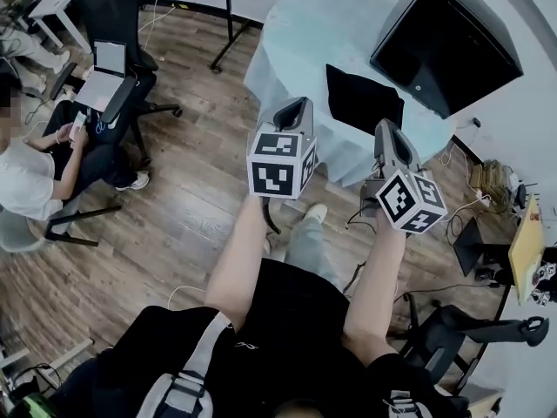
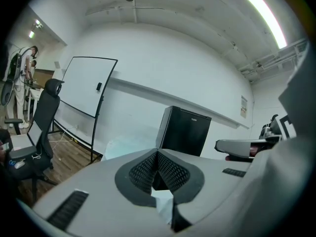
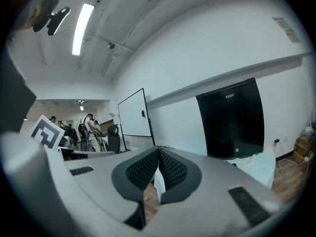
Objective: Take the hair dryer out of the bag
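Note:
A flat black bag (image 1: 363, 98) lies on the round table with a pale blue cloth (image 1: 296, 33). No hair dryer shows in any view. My left gripper (image 1: 298, 104) hovers in front of the table's near edge, left of the bag, with its jaws shut and nothing between them (image 2: 157, 152). My right gripper (image 1: 383, 129) is just below the bag's near side, also shut and empty (image 3: 159, 151). Both point roughly level toward the table and the wall behind it.
A black cabinet (image 1: 444, 46) stands against the wall behind the table. A seated person (image 1: 26, 177) and office chairs (image 1: 109, 16) with a laptop (image 1: 104, 77) are at the left. A whiteboard (image 2: 86, 90) stands beyond. Cables and boxes (image 1: 492, 181) lie at the right.

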`<state>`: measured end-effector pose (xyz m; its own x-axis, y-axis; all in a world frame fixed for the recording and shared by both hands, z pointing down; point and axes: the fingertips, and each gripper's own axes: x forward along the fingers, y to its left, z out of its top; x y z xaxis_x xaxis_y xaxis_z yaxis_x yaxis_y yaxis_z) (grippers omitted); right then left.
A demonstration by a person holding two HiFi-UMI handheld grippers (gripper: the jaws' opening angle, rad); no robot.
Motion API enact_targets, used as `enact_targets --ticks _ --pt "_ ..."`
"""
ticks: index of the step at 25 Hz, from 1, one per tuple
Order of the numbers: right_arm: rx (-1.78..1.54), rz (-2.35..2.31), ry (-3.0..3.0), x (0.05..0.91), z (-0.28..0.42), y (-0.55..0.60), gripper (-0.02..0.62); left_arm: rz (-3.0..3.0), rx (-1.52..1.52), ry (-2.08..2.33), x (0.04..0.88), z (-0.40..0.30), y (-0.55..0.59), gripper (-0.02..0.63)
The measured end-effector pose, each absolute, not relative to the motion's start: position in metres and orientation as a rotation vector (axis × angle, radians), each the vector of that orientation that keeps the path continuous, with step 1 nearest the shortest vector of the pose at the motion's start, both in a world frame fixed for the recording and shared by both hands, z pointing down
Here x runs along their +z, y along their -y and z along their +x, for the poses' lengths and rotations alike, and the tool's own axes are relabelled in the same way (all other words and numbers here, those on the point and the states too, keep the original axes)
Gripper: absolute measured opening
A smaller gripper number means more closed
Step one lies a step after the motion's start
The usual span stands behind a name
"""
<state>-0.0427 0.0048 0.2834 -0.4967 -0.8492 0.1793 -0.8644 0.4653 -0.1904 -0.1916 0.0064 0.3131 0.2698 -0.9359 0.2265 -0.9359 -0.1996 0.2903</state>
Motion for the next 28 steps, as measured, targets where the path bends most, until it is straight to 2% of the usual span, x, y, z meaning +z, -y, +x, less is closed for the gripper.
enact_targets --ticks 8,22,28 --pt "0.525 1.453 2.657 0.312 -0.055 0.024 0.006 2.142 0.041 1.681 0.334 -0.185 0.013 0.014" --pt "0.649 1.621 2.447 0.357 0.058 0.081 0.006 2.222 0.035 1.486 0.369 -0.071 0.090 0.014" --pt "0.696 1.698 2.374 0.374 0.108 0.101 0.006 2.244 0.154 1.447 0.399 -0.027 0.112 0.014"
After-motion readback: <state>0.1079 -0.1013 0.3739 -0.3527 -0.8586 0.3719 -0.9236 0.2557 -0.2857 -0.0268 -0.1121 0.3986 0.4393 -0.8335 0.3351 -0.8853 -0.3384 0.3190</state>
